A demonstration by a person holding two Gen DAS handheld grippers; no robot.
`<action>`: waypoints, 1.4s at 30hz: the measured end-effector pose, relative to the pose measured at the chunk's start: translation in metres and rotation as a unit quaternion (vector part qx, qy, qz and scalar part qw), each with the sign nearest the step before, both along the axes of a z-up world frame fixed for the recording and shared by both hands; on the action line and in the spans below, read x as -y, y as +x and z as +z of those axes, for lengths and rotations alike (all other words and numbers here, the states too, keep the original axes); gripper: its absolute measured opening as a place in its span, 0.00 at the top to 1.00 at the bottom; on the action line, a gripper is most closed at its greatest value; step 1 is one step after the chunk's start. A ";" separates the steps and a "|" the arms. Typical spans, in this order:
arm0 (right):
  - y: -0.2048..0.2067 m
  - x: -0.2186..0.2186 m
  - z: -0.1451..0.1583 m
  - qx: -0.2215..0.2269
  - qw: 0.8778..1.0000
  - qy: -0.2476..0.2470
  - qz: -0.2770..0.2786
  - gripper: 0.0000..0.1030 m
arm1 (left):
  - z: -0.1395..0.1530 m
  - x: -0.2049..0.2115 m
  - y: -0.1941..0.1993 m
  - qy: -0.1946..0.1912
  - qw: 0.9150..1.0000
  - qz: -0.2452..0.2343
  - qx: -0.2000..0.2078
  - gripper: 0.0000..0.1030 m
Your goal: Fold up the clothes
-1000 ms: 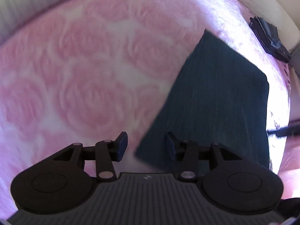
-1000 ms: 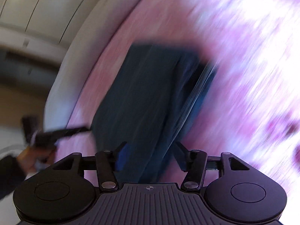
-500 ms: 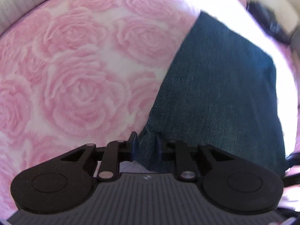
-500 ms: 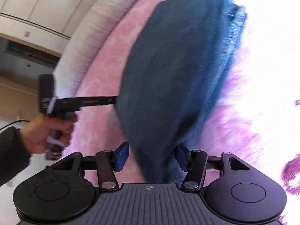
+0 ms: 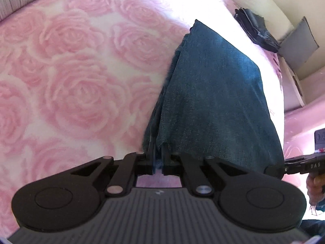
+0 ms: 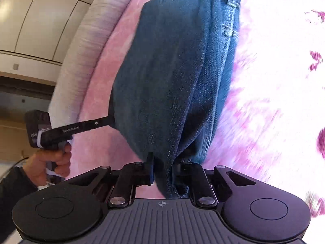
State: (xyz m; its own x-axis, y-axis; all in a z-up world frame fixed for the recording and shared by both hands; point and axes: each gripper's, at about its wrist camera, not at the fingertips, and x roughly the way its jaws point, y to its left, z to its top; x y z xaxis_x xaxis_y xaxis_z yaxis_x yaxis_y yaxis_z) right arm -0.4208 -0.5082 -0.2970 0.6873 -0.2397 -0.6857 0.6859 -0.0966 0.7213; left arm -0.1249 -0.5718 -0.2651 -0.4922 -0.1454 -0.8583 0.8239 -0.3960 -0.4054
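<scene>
Denim fills both views: the left hand-held gripper (image 5: pixel 158 158) clenches a near corner of the folded jeans (image 5: pixel 213 105), the right hand-held gripper (image 6: pixel 162 172) another. Jeans run mid-frame over a rose-patterned bed (image 5: pixel 71 81). Upper right lies dark cloth (image 5: pixel 256 30).

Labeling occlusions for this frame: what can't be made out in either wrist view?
- Far end of the jeans: both views, hidden by their own lifted folds.
- Right gripper: left view, tips behind the denim.
- Dark bundle by the bed edge: left view, too small to identify.
- Blanket at right: right view, blurred and overexposed.
- Left gripper: pads buried in cloth.
</scene>
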 end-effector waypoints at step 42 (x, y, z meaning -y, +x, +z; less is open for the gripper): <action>-0.088 0.121 0.018 -0.127 0.981 -0.119 -0.081 0.25 | 0.016 0.124 -0.174 -0.106 0.989 -0.096 0.046 0.72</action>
State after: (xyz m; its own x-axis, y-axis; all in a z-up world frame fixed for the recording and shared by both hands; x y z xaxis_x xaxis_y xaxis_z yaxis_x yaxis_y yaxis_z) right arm -0.5089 -0.6295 -0.2793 0.4415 -0.5064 -0.7407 0.8355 -0.0690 0.5452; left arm -0.2992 -0.6960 -0.2488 -0.4494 -0.2380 -0.8610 0.7550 -0.6163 -0.2237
